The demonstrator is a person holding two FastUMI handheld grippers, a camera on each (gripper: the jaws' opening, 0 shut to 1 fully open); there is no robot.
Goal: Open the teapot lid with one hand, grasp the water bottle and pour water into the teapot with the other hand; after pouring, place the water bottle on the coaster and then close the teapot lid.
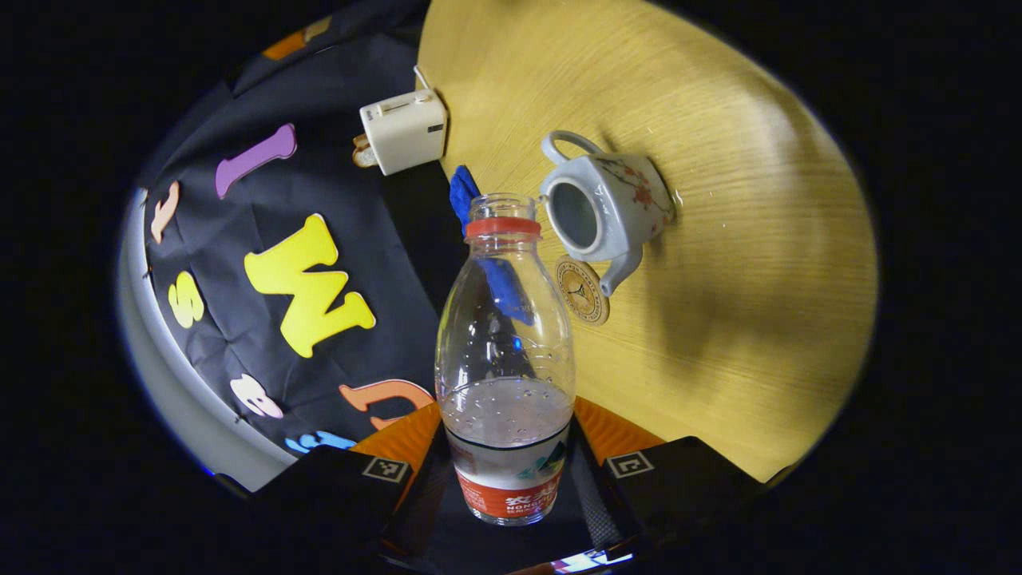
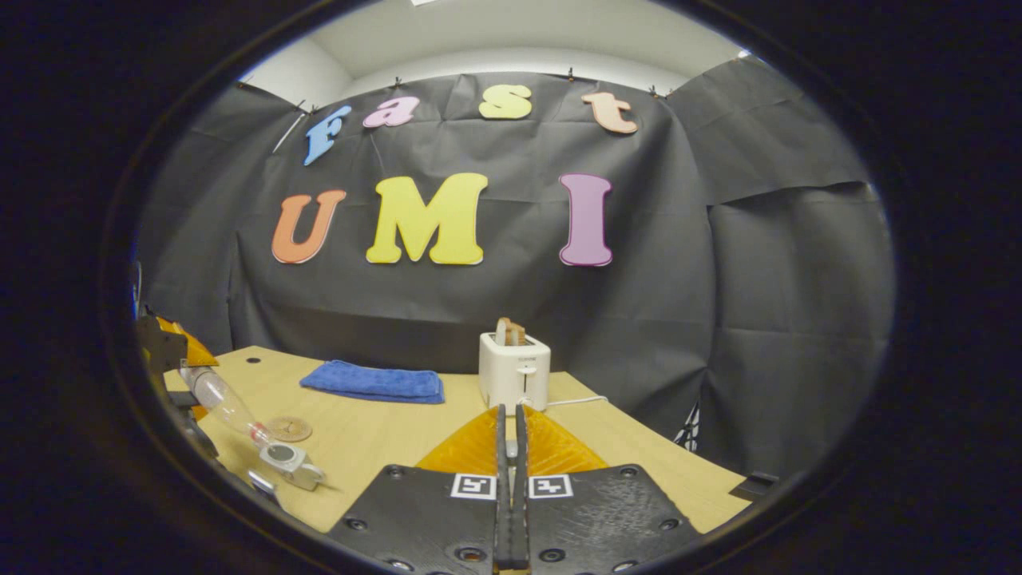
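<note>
Toaster (image 2: pixel 514 370), blue towel (image 2: pixel 374 382) behind teapot (image 1: pixel 604 208); coaster (image 1: pixel 582 291) seemingly alongside.

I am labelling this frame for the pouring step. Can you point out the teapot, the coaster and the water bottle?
White ceramic teapot with red floral pattern (image 1: pixel 619 208): left gripper view, on its side wall.
Round tan coaster (image 1: pixel 583 291): left gripper view, on its face.
Clear plastic water bottle with red neck ring (image 1: pixel 505 351): left gripper view, on its body.
</note>
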